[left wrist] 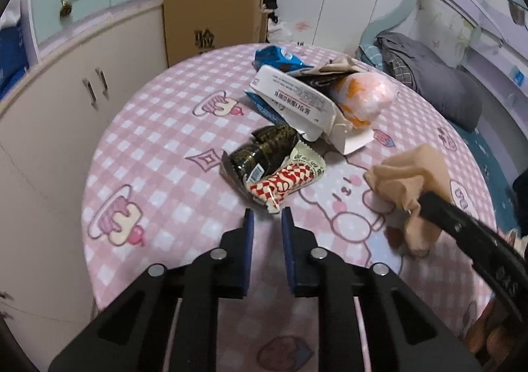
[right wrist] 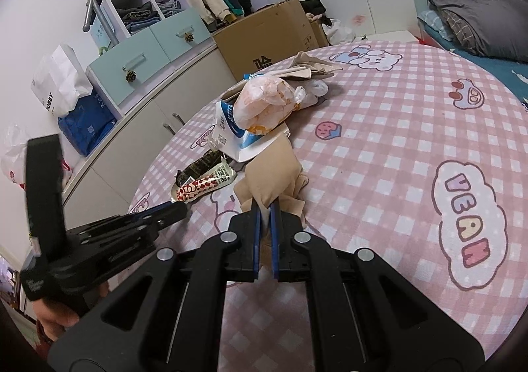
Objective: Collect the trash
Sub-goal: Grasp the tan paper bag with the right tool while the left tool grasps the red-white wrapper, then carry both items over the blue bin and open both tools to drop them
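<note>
Okay, your right gripper has its fingers pinched on a crumpled beige tissue paper wad, lifted just over the round pink checked tablecloth table. Your left gripper has its blue-padded fingers spread with nothing between them, tips right beside the red-and-white checkered snack wrapper. That wrapper touches a dark green crinkled foil wrapper. Behind them sit a white torn paper carton, a clear plastic bag with orange contents and a blue snack bag.

Round table in pink checked cloth, snack wrappers, torn carton, plastic bag lying on it
</note>
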`<state>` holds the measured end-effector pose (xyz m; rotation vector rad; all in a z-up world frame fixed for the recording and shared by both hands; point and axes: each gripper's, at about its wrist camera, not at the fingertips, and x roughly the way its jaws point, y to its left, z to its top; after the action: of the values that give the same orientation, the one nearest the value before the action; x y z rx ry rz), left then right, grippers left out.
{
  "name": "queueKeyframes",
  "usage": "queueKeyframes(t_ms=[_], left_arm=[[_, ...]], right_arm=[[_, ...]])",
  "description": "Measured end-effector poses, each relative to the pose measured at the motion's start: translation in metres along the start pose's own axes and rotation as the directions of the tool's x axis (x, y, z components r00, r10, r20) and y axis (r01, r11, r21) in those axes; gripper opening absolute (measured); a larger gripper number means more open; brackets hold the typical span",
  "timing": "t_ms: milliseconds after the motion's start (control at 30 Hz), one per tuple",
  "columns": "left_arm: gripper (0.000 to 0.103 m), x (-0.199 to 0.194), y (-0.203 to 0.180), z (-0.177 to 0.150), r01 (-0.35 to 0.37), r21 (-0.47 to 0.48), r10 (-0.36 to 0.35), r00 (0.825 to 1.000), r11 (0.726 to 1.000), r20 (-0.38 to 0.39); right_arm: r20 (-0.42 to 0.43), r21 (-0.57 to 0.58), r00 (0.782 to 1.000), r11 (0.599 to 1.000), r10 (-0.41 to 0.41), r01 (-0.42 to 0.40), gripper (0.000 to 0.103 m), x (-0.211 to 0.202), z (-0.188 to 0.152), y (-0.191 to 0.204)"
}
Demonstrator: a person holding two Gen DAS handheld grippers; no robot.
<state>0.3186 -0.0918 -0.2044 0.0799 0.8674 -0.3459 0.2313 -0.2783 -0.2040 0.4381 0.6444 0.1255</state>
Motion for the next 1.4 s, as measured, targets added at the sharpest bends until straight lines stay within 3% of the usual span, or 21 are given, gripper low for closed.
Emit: queueKeyframes(t_ms=[67,100,300,500,567,633,667,767,933,1133,1400], left_arm=[[0.049,-0.008,0.000,-0.001,-0.040,0.018,0.038,0.998,0.999,0.056],[0.051,-0.011,-0.001,-0.001,-0.045,0.024,0.043,0.996,0.999,0.078],[0.051,-0.006,-0.022,0.012,-0.056,0.151,0.040,0.993,0.987,0.109],[0.050,0.015,-0.044,0.018,-0.103,0.301,0.086,0.994,0.948,0.070],[0.036,0.024,-0.045,0.019,-0.101,0.318,0.095,0.995,0.943,0.033],[0.034,0.028,-0.046,0.019,-0.102,0.324,0.100,0.995,0.941,0.023],[0.025,0.028,-0.046,0.019,-0.105,0.321,0.104,0.994,0.941,0.021],[0.014,0.024,-0.046,0.020,-0.108,0.303,0.106,0.994,0.947,0.022],[0.012,0.000,-0.054,0.014,-0.087,0.263,0.074,0.995,0.961,0.060],[0.010,-0.042,-0.036,0.007,-0.047,0.066,0.039,0.993,0.997,0.111],[0.010,-0.103,0.011,-0.014,-0.007,-0.105,0.027,0.982,0.994,0.188]], right_arm=[[-0.011,0.003,1.000,1.000,0.000,0.000,0.005,0.001,-0.003,-0.001],[-0.019,0.005,1.000,1.000,0.003,-0.003,0.005,0.003,-0.006,0.000],[-0.017,0.001,1.000,1.000,-0.002,0.002,0.005,0.003,-0.010,0.001],[-0.026,0.035,0.999,0.999,0.021,-0.020,0.005,0.004,-0.009,-0.005],[-0.025,0.037,0.999,0.999,0.023,-0.022,0.005,0.003,-0.009,-0.006],[-0.031,0.042,0.999,0.999,0.028,-0.027,0.005,0.003,-0.009,-0.007],[-0.035,0.047,0.999,0.998,0.031,-0.029,0.005,0.004,-0.009,-0.008],[-0.037,0.051,0.999,0.998,0.034,-0.032,0.005,0.003,-0.009,-0.008],[-0.006,0.055,0.999,0.997,0.049,-0.048,0.005,-0.001,-0.009,-0.008],[0.040,-0.021,0.999,0.999,0.026,-0.026,0.005,-0.017,-0.011,0.010],[0.065,-0.125,0.993,0.988,0.100,-0.091,0.005,-0.048,-0.007,0.074]])
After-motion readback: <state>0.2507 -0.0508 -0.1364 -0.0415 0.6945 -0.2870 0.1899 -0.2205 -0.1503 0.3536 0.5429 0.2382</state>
